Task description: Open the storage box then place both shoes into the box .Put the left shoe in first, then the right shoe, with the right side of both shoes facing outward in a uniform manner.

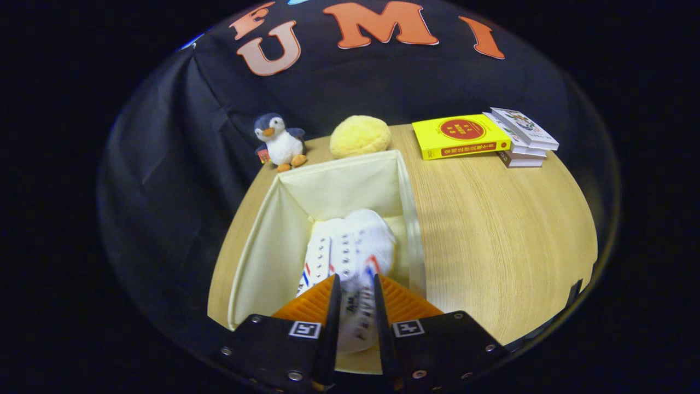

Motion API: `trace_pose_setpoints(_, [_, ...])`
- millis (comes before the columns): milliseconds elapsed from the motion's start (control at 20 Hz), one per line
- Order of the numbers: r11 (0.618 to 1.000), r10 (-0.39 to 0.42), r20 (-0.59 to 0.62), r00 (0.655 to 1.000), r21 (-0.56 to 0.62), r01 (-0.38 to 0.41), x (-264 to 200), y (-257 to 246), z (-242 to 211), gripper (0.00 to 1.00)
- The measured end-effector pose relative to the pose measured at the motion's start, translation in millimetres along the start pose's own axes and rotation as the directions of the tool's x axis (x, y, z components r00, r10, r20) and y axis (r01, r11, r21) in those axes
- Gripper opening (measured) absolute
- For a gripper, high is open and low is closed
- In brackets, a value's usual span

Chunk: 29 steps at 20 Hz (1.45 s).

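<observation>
A cream fabric storage box (284, 219) stands open on the wooden table, just ahead of my fingers. Inside it lie white shoes (350, 246) with red and blue stripes on the side; I cannot tell one shoe from the other where they overlap. My gripper (356, 290) hangs over the box's near end, shut on a white shoe, whose heel part (358, 323) is pinched between both fingers. The shoe's toe points away from me, toward the box's far wall.
Beyond the box sit a plush penguin (280, 142) and a round yellow plush (359, 137). A yellow book (460, 137) and a stack of books (522, 137) lie at the far right. Bare wooden table (492, 230) stretches right of the box.
</observation>
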State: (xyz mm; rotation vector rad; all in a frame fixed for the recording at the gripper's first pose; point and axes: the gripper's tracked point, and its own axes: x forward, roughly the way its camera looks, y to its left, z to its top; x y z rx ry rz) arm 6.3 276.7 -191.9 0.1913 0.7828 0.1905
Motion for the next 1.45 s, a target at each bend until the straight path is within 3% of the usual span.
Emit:
trace_pose_setpoints(50, [1.000, 0.000, 0.027, 1.000, -0.012, 0.000, -5, -1, 11, 0.51])
trace_pose_setpoints(100, [1.000, 0.001, 0.048, 0.999, -0.022, 0.000, -11, 0, 19, 0.57])
trace_pose_setpoints(150, [1.000, 0.006, 0.067, 0.998, -0.029, -0.004, -17, 1, 26, 0.71])
trace_pose_setpoints(350, [0.999, 0.025, 0.141, 0.990, -0.033, -0.020, -49, 3, 50, 0.96])
trace_pose_setpoints(650, [0.996, -0.012, 0.268, 0.963, -0.085, 0.036, -105, -22, 89, 0.99])
trace_pose_setpoints(1050, [0.987, -0.120, 0.441, 0.889, -0.042, 0.155, -162, -77, 132, 0.99])
trace_pose_setpoints(1450, [0.985, -0.156, 0.478, 0.865, 0.010, 0.172, -178, -96, 137, 0.98])
